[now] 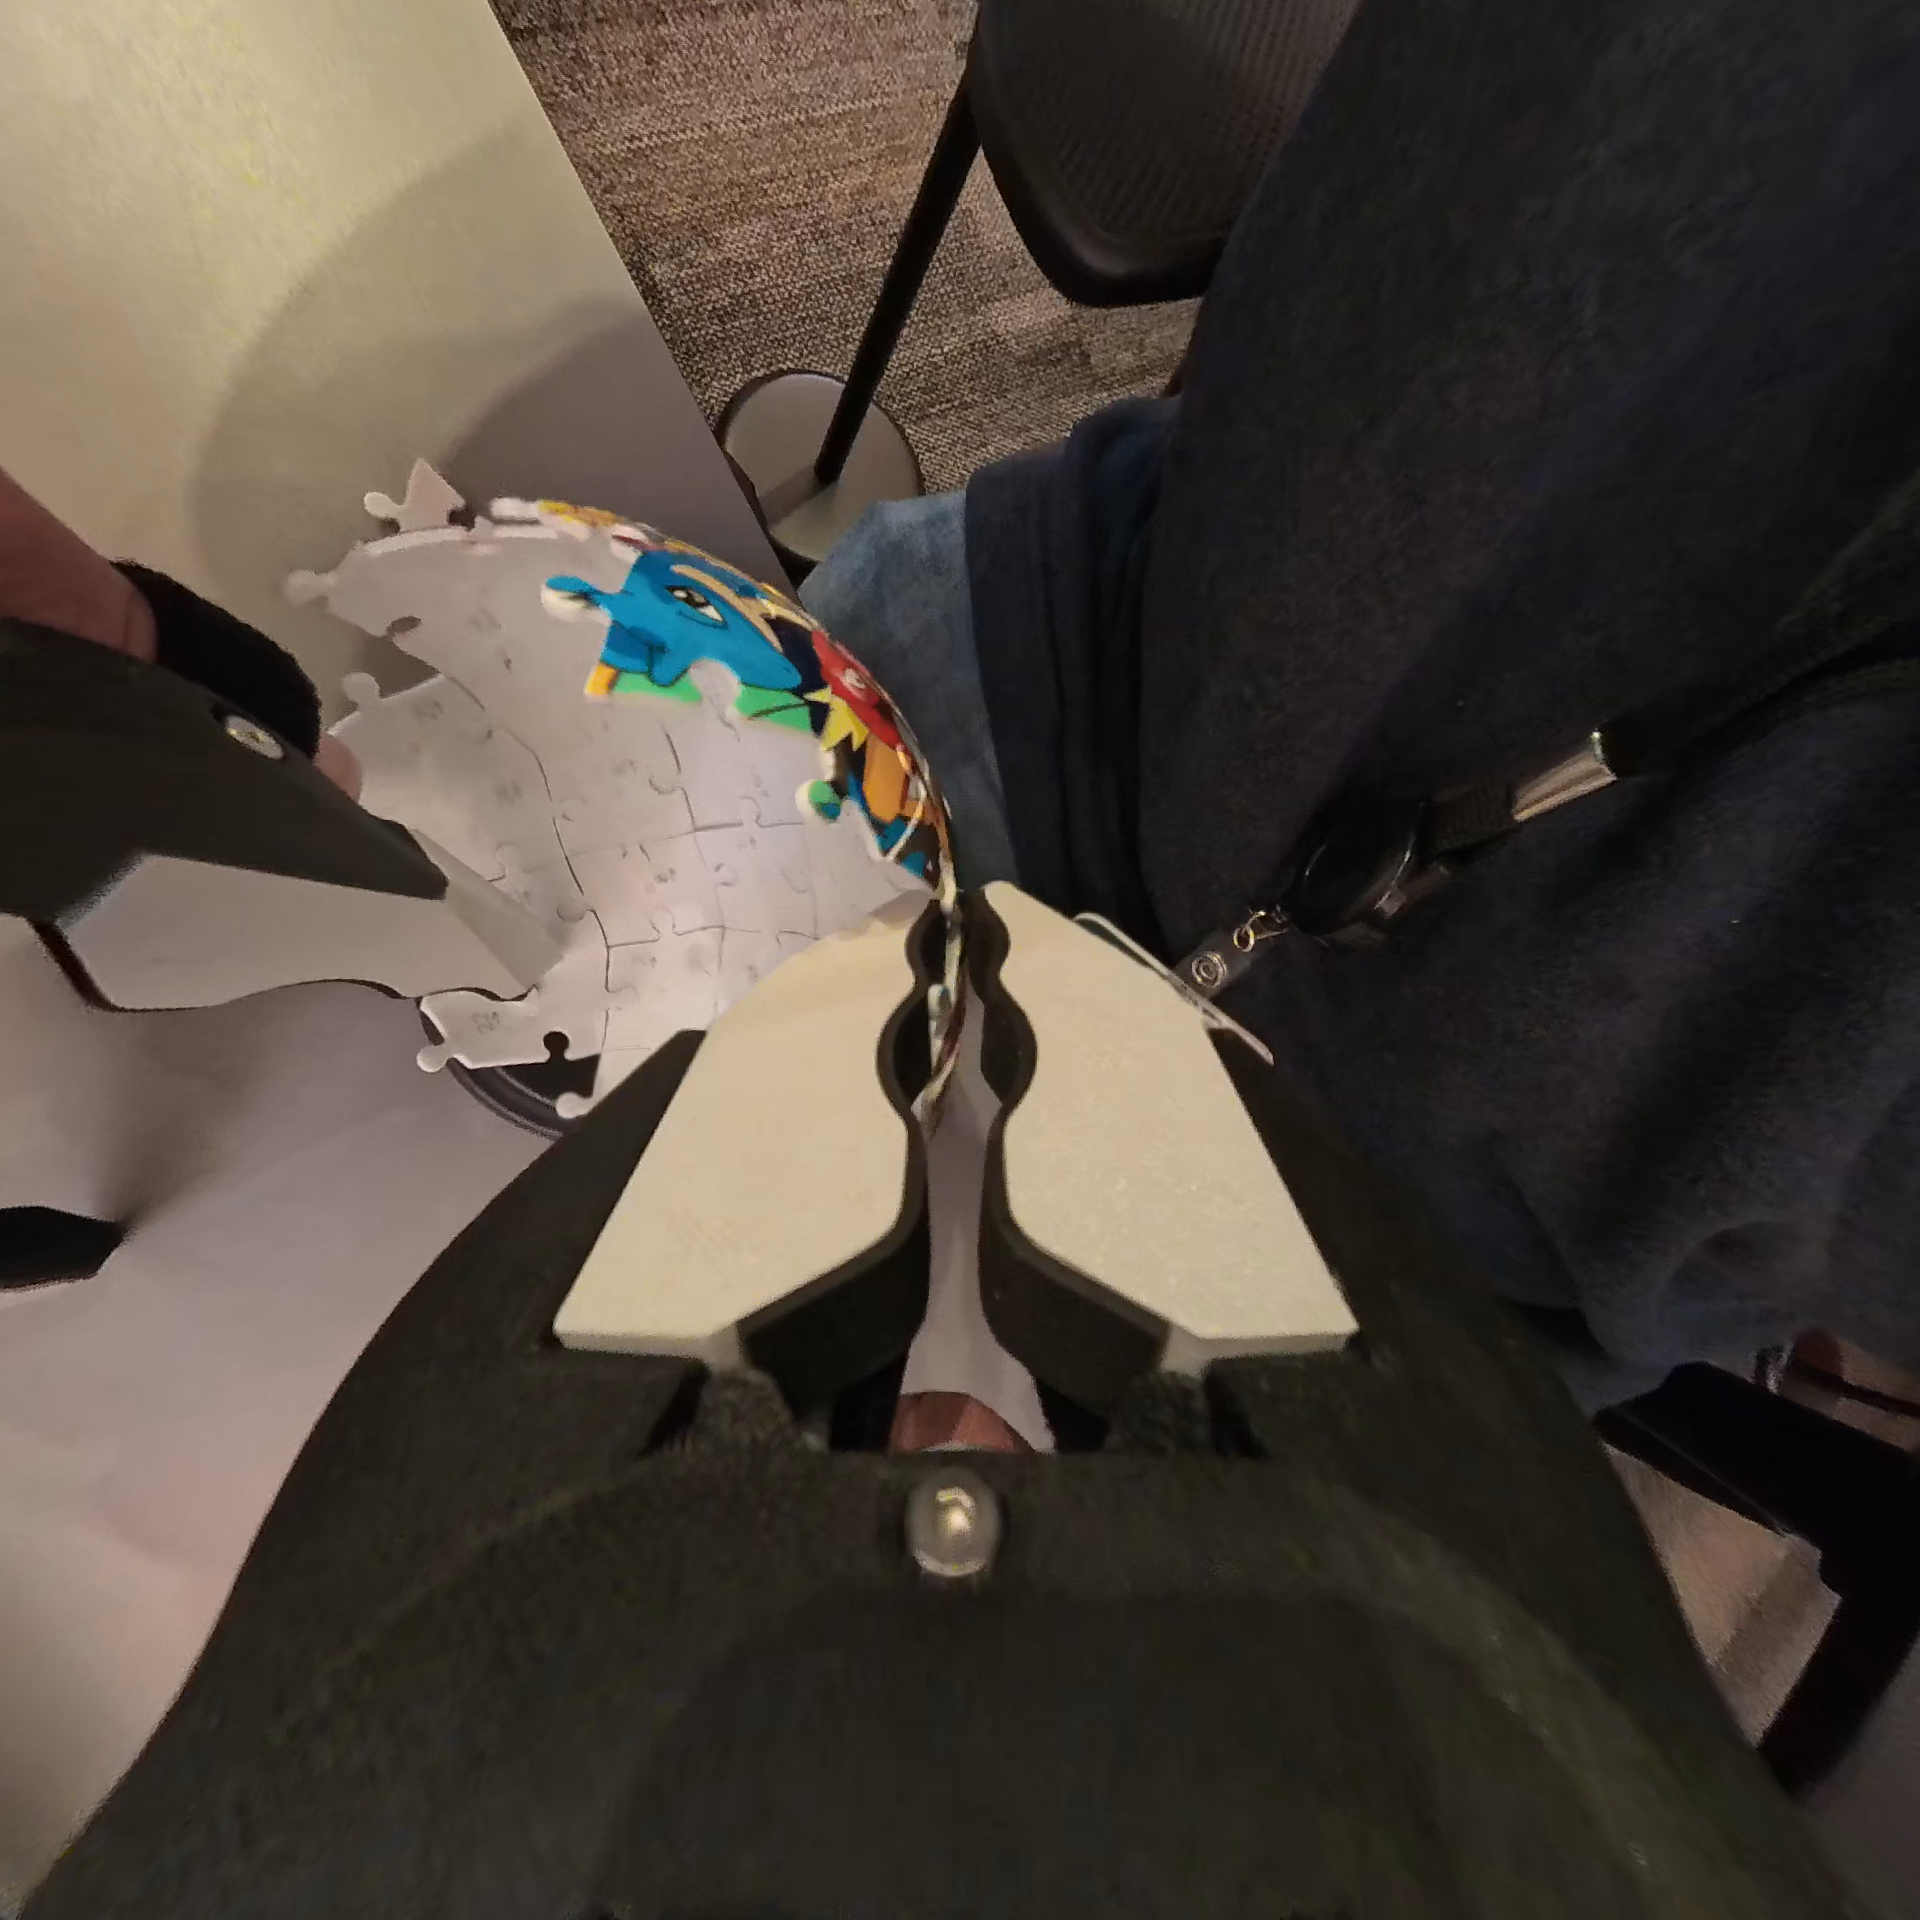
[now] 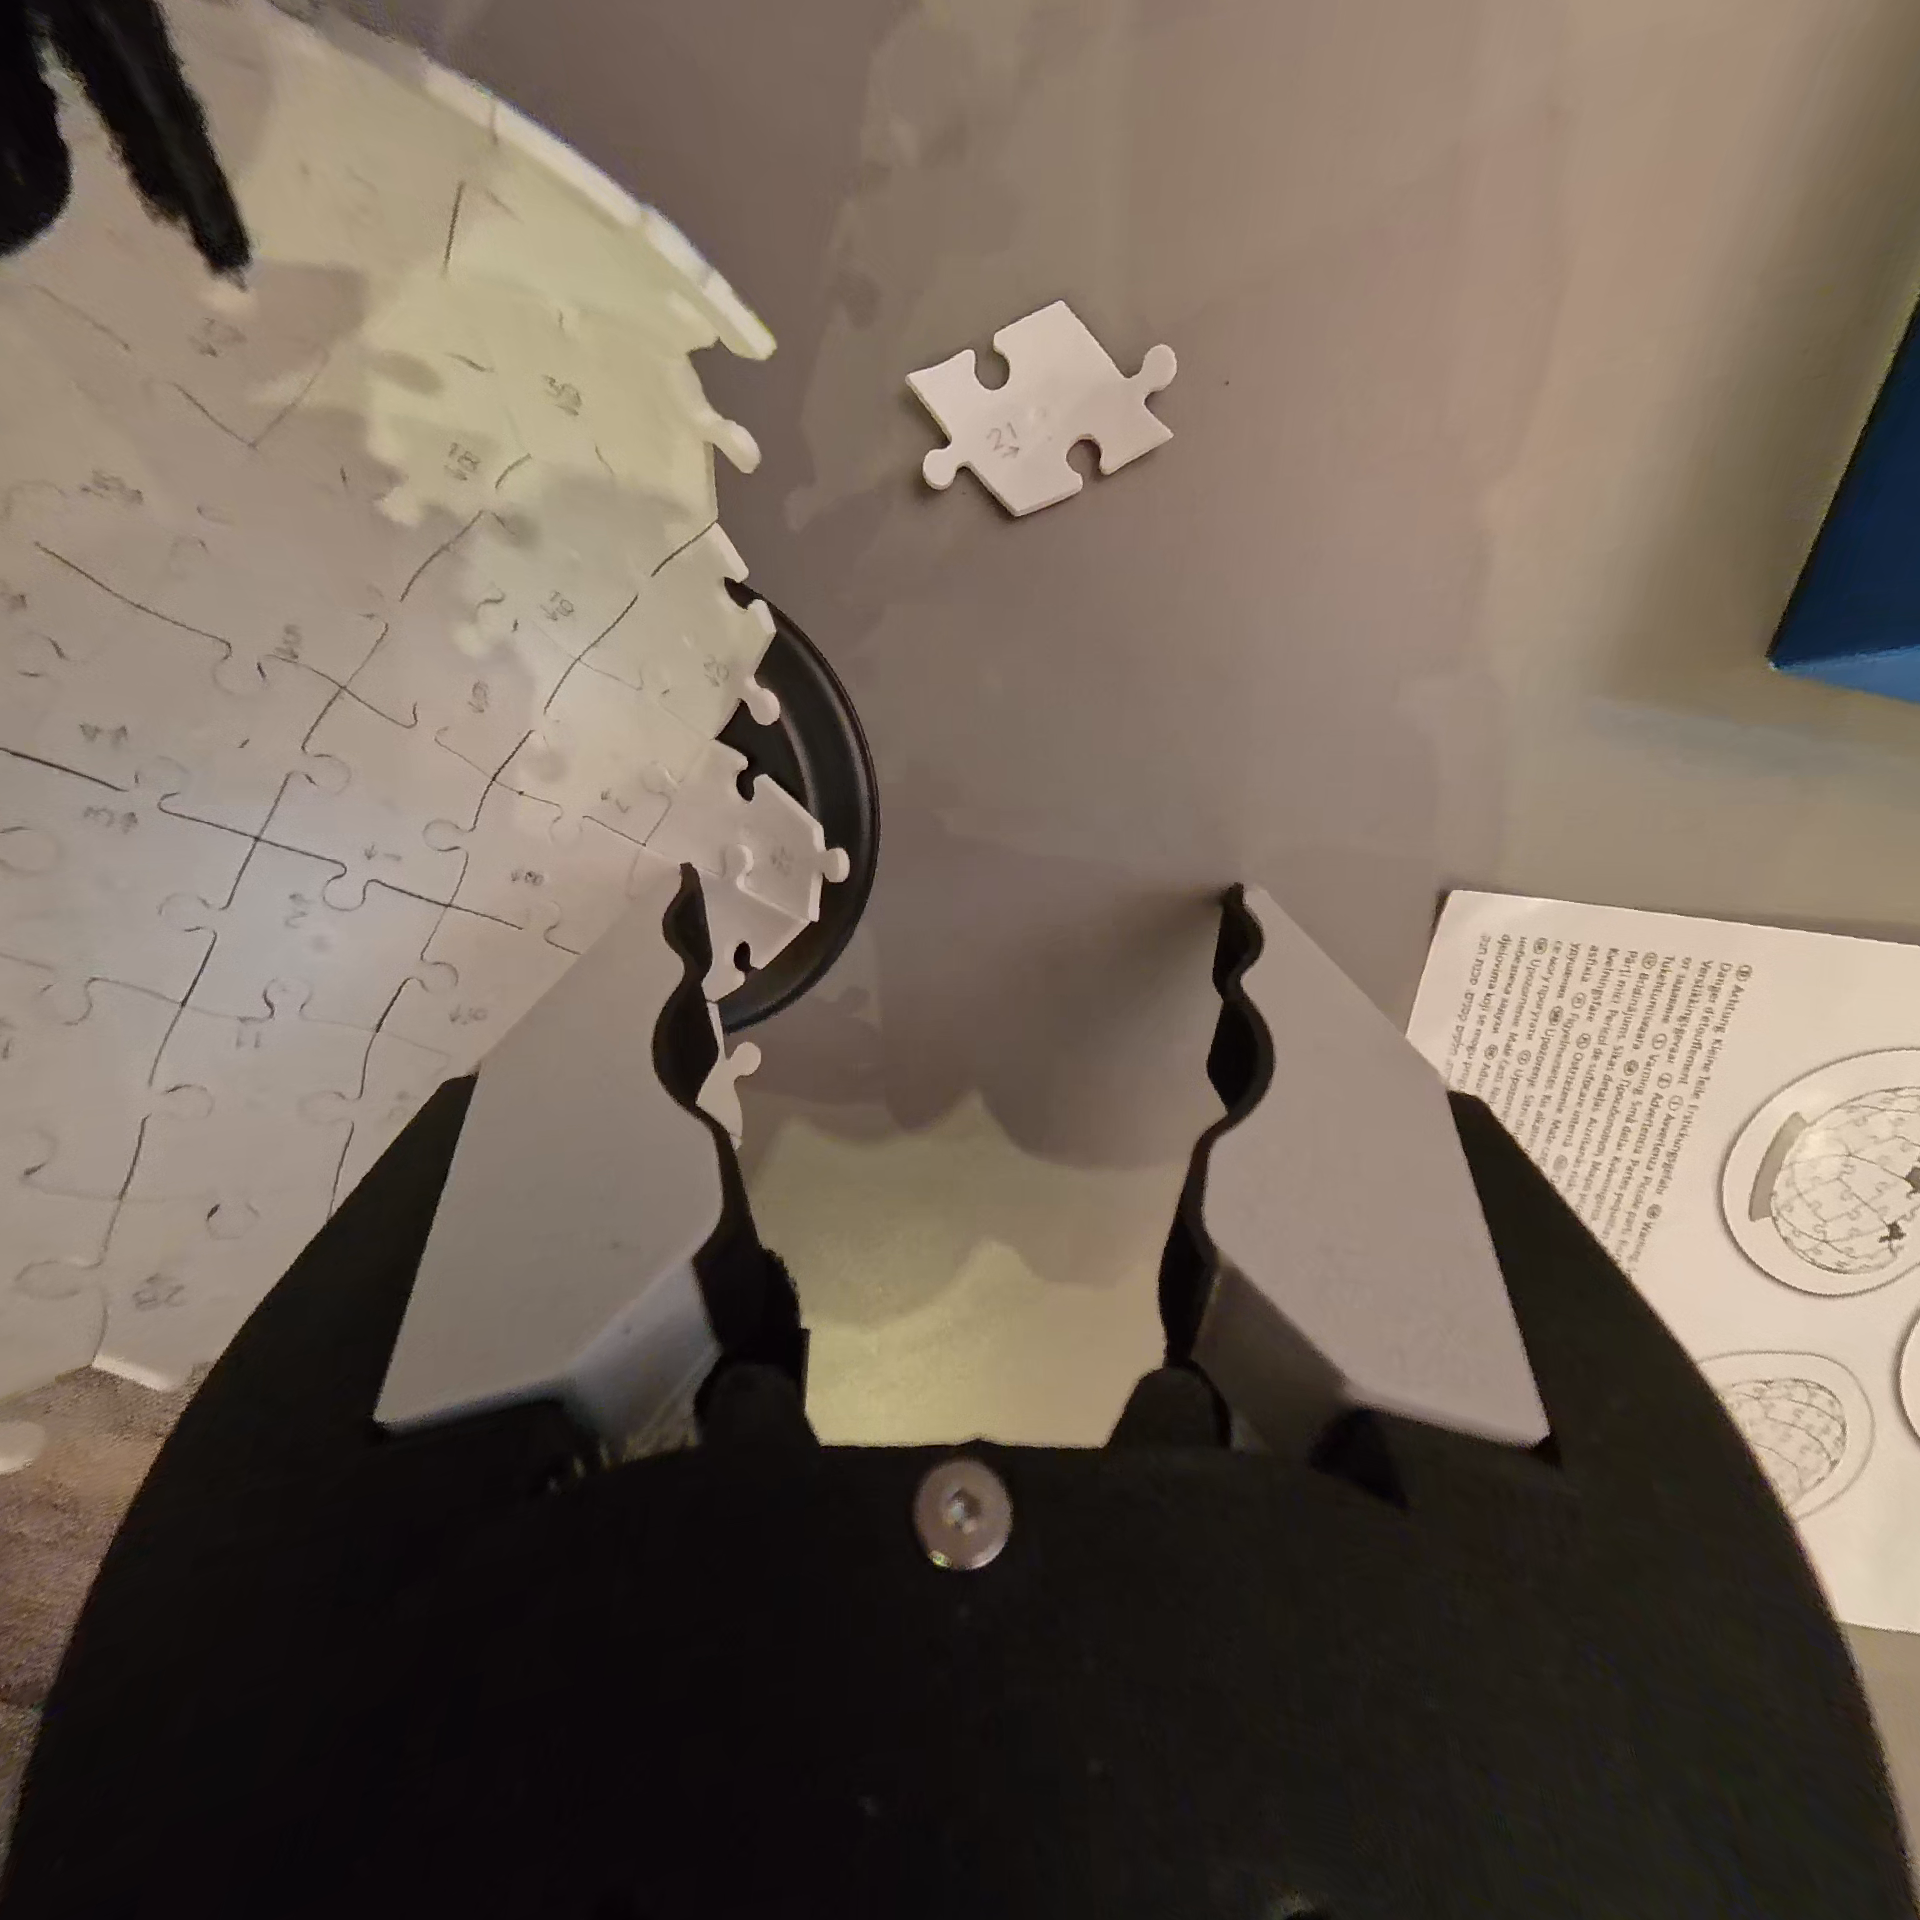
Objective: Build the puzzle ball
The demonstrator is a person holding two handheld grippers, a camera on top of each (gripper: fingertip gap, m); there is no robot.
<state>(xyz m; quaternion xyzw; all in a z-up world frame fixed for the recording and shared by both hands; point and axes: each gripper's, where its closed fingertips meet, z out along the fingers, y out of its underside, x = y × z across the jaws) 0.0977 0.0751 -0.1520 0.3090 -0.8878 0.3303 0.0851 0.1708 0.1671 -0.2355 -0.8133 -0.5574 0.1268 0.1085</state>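
Observation:
The half-built puzzle ball (image 1: 623, 831) is an open shell, white and numbered inside, with colourful cartoon print outside. It rests on a black ring stand (image 2: 831, 790) on the table. My left gripper (image 1: 961, 914) is shut on the shell's near rim. My right gripper (image 2: 961, 904) is open and empty, its left finger (image 2: 582, 1143) beside the shell's jagged edge (image 2: 769, 862). In the left wrist view one of its fingers (image 1: 478, 925) reaches into the shell. A loose white puzzle piece (image 2: 1039, 421) lies face down on the table beyond the right gripper.
A printed instruction sheet (image 2: 1662, 1195) lies at the right and a blue box (image 2: 1860, 540) at the far right. The table edge (image 1: 644, 312) runs close behind the ball. A person in dark clothing (image 1: 1558, 623) sits there, with a black chair (image 1: 1091, 156) behind. My right gripper's tips are some 8 cm from the loose white puzzle piece (image 2: 1039, 421).

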